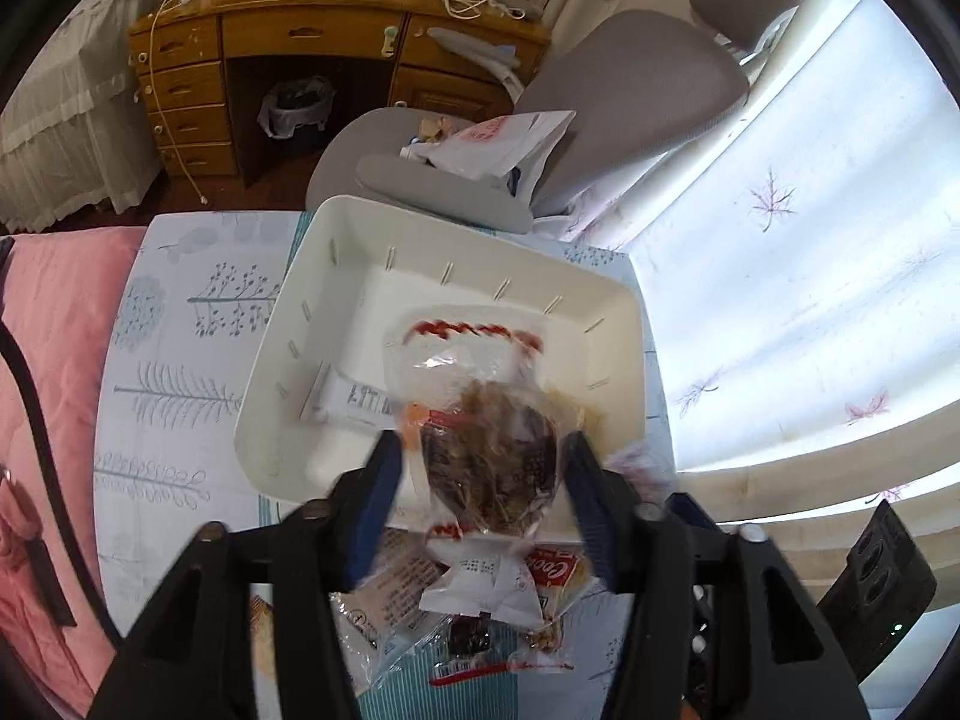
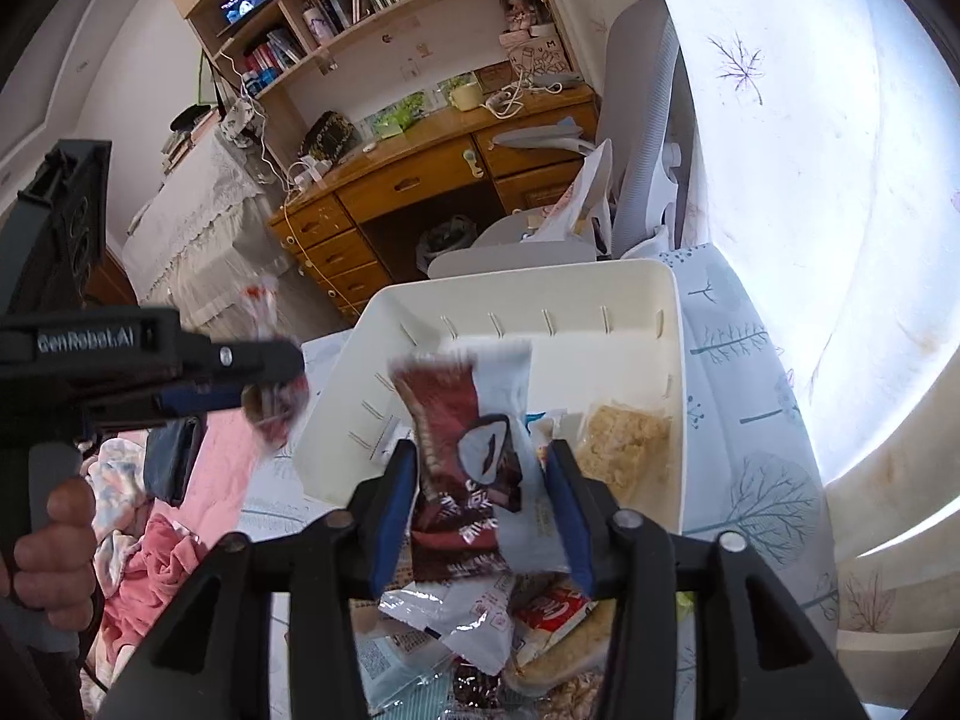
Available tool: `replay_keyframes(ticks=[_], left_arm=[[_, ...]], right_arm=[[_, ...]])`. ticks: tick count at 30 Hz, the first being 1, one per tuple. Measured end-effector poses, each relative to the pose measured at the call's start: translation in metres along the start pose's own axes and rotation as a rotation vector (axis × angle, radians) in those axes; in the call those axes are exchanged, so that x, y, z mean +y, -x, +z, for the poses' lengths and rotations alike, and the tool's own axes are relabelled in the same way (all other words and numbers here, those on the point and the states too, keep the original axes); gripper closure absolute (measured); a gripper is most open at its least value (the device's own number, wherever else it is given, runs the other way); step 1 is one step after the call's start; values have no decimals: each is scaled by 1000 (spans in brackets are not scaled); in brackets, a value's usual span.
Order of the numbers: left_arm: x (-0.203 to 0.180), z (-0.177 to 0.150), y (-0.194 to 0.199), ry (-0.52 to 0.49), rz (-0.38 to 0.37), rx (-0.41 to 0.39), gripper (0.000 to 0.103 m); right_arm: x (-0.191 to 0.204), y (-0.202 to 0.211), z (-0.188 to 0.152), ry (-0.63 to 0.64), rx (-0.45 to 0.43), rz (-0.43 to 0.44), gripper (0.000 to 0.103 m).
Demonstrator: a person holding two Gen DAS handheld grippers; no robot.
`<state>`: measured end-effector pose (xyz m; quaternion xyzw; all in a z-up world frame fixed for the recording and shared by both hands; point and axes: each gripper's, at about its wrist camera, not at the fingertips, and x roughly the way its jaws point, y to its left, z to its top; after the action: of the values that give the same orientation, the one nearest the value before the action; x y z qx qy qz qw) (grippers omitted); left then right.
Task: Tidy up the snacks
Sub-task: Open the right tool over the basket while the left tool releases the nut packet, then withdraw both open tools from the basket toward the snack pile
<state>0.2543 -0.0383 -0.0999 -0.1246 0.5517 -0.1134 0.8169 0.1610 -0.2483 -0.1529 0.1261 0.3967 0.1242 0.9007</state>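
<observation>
Fingers [image 1: 384, 480] astride clear snack packet [image 1: 486, 468].

Bin [image 1: 336, 252]: white, open, holding a white packet [image 1: 354, 402] at left and a crumbly snack [image 2: 627, 441] at right.
Loose snack pile [image 2: 480, 630]: lay just near the bin.

Mostly plastic and cloth from what we can see

We've got a smooth matt white plastic bin [image 1: 324, 276], crinkly glossy clear film on the snack packet [image 1: 480, 420], a shiny foil-like maroon wrapper [image 2: 456, 420], soft printed cotton-looking sheet [image 1: 180, 360], a varnished wooden desk [image 1: 312, 30], and matt black plastic gripper bodies with blue rubbery pads [image 2: 393, 498].
</observation>
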Motion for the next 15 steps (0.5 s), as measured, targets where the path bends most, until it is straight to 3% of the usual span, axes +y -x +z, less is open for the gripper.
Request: replay_keyframes(ticks=[1,2,15], left_arm=[[-1,1,2,-6,-7,1,28],[-1,1,4,-12,-16,-8,28],[23,-29,41,-63,-31,12,28]], right_arm=[[1,0,0,-3,8,-7,33],[2,0,-1,-9,12,-17,26],[27,20,-26,-116,-14,-81,25]])
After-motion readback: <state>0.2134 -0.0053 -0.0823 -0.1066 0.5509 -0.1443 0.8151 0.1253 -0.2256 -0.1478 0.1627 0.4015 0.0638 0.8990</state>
